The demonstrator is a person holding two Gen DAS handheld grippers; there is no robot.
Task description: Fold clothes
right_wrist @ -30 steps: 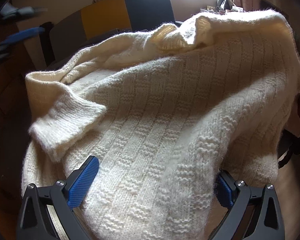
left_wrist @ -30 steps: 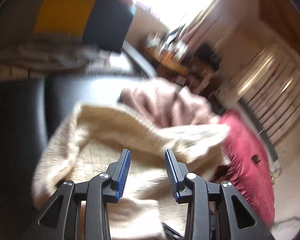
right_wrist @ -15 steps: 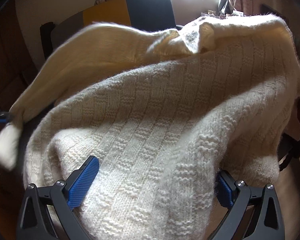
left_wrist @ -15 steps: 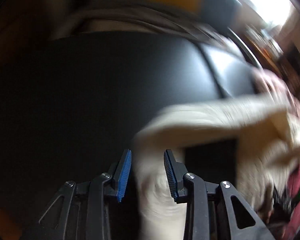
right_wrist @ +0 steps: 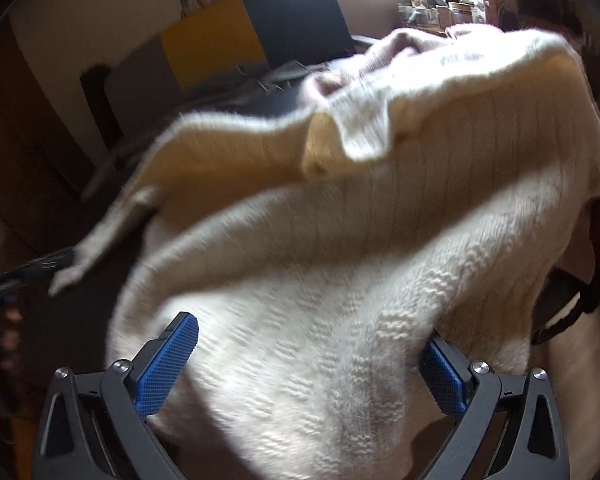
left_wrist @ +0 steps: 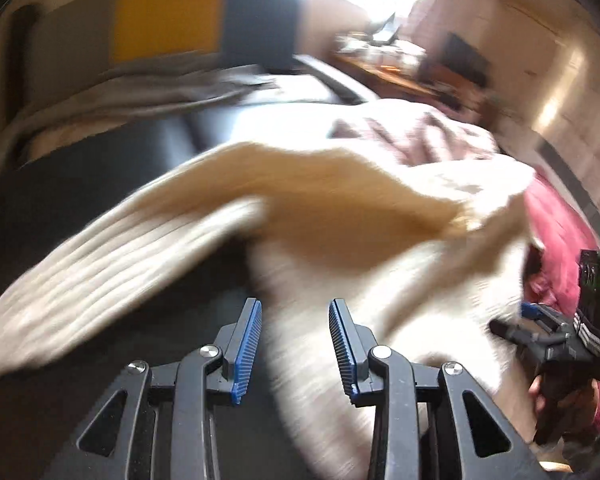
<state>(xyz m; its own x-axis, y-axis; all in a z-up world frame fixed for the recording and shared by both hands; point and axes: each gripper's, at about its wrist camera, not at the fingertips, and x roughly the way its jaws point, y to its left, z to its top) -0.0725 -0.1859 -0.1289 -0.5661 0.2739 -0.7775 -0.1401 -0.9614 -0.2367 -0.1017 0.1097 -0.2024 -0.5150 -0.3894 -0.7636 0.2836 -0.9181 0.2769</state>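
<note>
Flung outward since a second ago, the cream sweater's sleeve (left_wrist: 112, 276) trails left; my left gripper (left_wrist: 294, 340) sits released, my right gripper (right_wrist: 308, 364) clenched on the sweater body (right_wrist: 340, 280), so I judge folding barely begun.

Ahead of the left gripper (left_wrist: 294, 344), between parted pads: a slice of dark surface (left_wrist: 80, 200) to the left and the blurred cream sweater (right_wrist: 340, 280) to the right, with no fabric seen pinched. Up and left, the sleeve (left_wrist: 112, 264) slung across the way. Beyond it, bare dark surface, then a pink garment (left_wrist: 412, 136) and a red one (left_wrist: 556, 232) farther right. Close at the right edge, the right gripper (right_wrist: 308, 364), its wide-set pads bridged by sweater bulk. Everything ahead of it walled by knit.
</note>
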